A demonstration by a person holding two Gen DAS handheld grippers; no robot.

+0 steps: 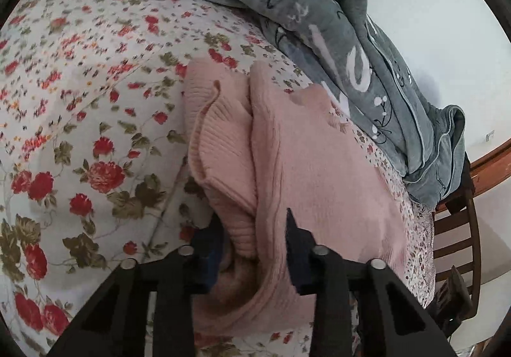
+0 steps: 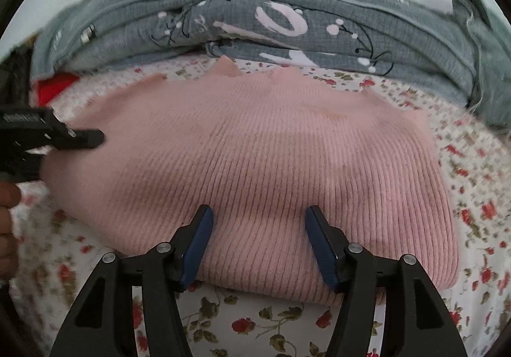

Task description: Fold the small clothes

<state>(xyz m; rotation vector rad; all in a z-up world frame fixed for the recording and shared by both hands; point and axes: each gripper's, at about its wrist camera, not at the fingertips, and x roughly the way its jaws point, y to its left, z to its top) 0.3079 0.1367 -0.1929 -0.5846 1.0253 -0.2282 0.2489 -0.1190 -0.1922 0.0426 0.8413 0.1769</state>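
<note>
- A bed spread with a white floral sheet [image 2: 262, 325] fills both views; a rumpled grey blanket [image 2: 255, 24] lies along the top of the right wrist frame, against a pale wall.
- The pink ribbed sweater [image 2: 255, 159] sits mid-frame in the right wrist view, already doubled into a thick pad; in the left wrist view its layered, rolled edges run from centre to lower middle.
- The right gripper [image 2: 258, 242] stands wide open at the sweater's near fold, holding nothing.
- The left gripper [image 1: 252, 245] is partly open astride the sweater's stacked end; whether its pads pinch cloth I cannot tell.
- My reading: a late fold is under way.
- The next move likely calls for both grippers to close on the near edge and carry it over evenly, so the layers do not slide apart.
</note>
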